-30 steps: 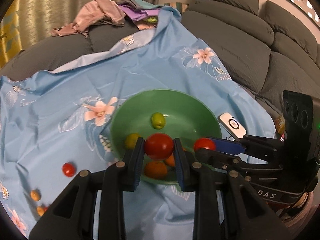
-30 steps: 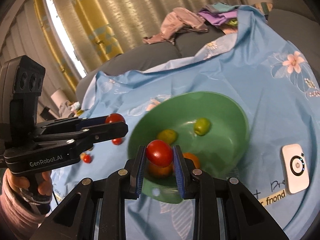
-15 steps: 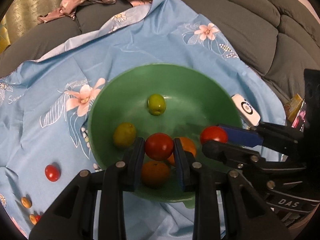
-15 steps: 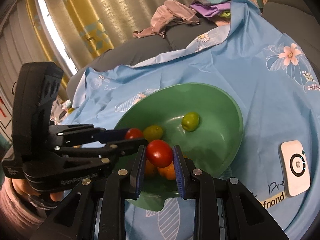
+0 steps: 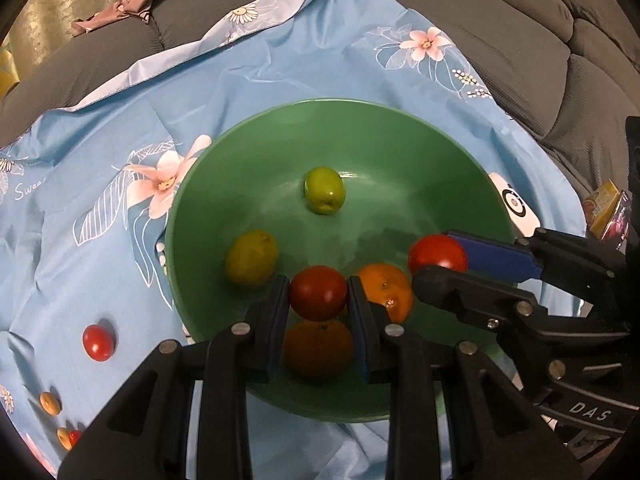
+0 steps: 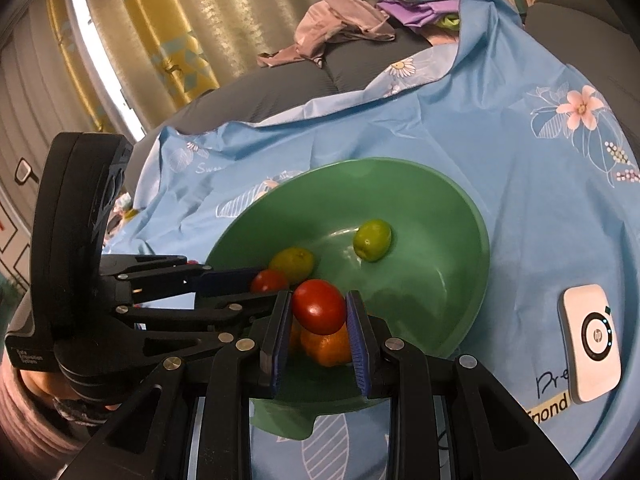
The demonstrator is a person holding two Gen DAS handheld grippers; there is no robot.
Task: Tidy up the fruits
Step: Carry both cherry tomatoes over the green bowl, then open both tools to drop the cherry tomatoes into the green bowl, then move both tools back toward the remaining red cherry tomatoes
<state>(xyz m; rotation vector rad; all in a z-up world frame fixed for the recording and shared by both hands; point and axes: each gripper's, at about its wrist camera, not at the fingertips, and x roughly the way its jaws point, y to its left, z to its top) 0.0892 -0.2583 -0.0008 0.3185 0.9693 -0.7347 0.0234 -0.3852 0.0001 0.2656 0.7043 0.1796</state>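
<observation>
Scanning from the left edge of the left wrist view: two small orange fruits (image 5: 50, 402) and a loose red tomato (image 5: 97, 342) lie on the blue floral cloth (image 5: 280, 72), well apart from the green bowl (image 5: 384, 114) and not yet gathered.

Inside the bowl, left to right: a yellow-green fruit (image 5: 251, 263) near the left wall, a green fruit (image 5: 324, 190) farther back, two oranges at the near side, one (image 5: 316, 354) under the left claw, the other (image 5: 386, 290) just right of it.

Left gripper (image 5: 319, 296): clenched on a red tomato (image 5: 319, 293), pads pressing both sides. Tomato hangs over the near inner part of the bowl, directly above the lower orange.

Right gripper (image 5: 440, 264), coming in from the right: also clenched, on a second red tomato (image 5: 438, 255). In the right wrist view that tomato (image 6: 319, 306) sits between the blue pads, long axis tilted, over the near rim region with an orange (image 6: 326, 346) below it.

White device (image 6: 592, 342) lies on the cloth right of the bowl, apart from it.

Key relation, as I judge it: both held tomatoes are already inside the rim line, bowl floor straight below each claw. Neither needs sideways travel; letting go should drop them in. The left one would land on the orange and likely roll toward the middle. The loose fruits on the cloth lie on the left hand's side, so the left is the nearer hand for them.
</observation>
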